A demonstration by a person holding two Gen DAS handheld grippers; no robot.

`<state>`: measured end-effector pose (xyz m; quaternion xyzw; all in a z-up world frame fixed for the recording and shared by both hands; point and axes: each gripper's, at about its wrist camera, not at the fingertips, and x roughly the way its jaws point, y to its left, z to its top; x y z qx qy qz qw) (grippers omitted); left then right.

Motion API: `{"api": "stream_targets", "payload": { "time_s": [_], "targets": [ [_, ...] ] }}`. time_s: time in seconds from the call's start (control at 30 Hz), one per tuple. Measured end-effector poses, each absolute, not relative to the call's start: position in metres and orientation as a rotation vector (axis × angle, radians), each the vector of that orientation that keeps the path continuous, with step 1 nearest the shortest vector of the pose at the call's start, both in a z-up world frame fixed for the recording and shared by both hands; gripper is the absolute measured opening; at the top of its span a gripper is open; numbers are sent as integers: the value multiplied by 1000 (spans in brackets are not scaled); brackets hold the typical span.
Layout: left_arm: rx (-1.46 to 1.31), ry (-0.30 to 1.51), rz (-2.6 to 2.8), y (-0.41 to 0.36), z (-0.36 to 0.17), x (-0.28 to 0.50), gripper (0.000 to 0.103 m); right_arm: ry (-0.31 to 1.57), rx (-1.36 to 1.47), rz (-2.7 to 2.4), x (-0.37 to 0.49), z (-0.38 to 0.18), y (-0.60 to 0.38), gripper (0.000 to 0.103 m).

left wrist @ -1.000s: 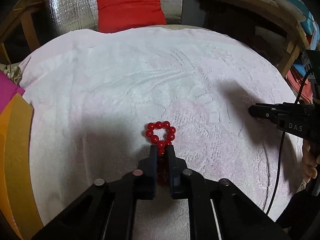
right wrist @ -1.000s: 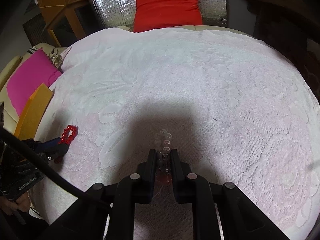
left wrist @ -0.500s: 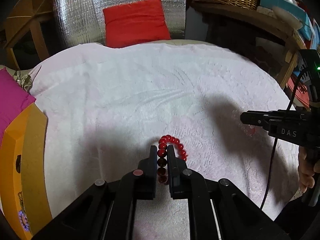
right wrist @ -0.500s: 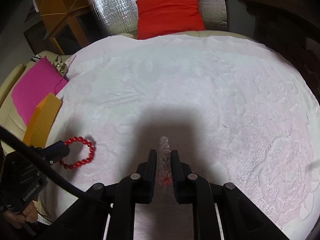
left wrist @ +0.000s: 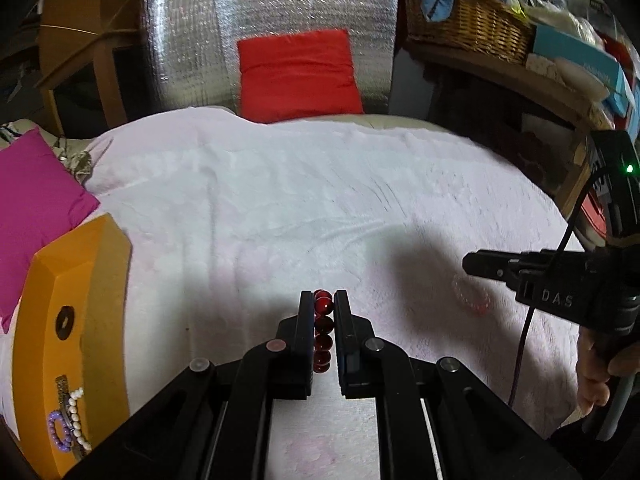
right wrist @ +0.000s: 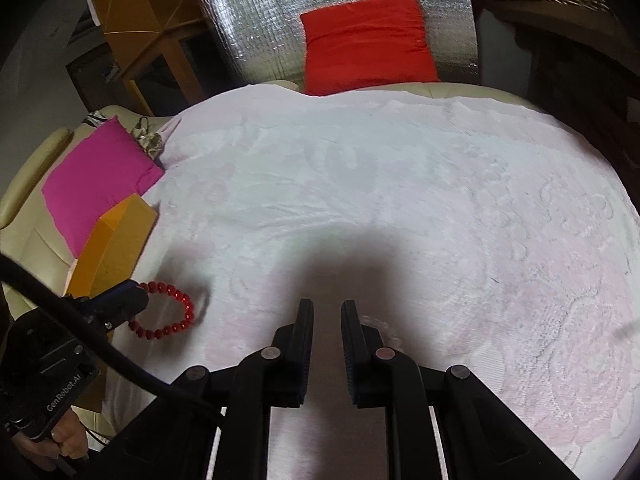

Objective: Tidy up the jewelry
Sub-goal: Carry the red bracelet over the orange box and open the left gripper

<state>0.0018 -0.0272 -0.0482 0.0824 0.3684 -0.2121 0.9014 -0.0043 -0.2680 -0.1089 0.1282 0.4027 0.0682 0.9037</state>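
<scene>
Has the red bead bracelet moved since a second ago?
Yes. In the right wrist view the red bead bracelet, held by the left gripper, has shifted rightward, away from the orange box.

glossy red bead bracelet [left wrist: 322,330], matt black plastic left tongs [left wrist: 323,303], rough embossed pale towel [right wrist: 400,200], crinkled silver foil panel [left wrist: 200,40], woven wicker basket [left wrist: 472,24]

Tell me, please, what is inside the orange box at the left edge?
At the near end of the orange box: a purple bead bracelet and a white pearl strand. The left gripper frame hides anything nearer.
</scene>
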Motion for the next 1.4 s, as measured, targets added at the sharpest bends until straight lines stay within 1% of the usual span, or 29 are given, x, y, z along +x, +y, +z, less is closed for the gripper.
{"api": "stream_targets", "payload": {
  "time_s": [0.37, 0.7, 1.03, 1.4],
  "targets": [
    [106, 683, -367, 9, -16, -7, 10, 797, 250, 197, -5, -90, -231, 16],
    [44, 614, -274, 62, 11, -17, 10, 764, 213, 272, -6, -75, -181, 16],
    [-37, 601, -153, 129, 13, -21, 10, 731, 150, 371, -7, -61, -121, 16],
    [-118, 615, 24, 197, 1, -8, 10, 743, 141, 455, 7, -50, -57, 16]
  ]
}}
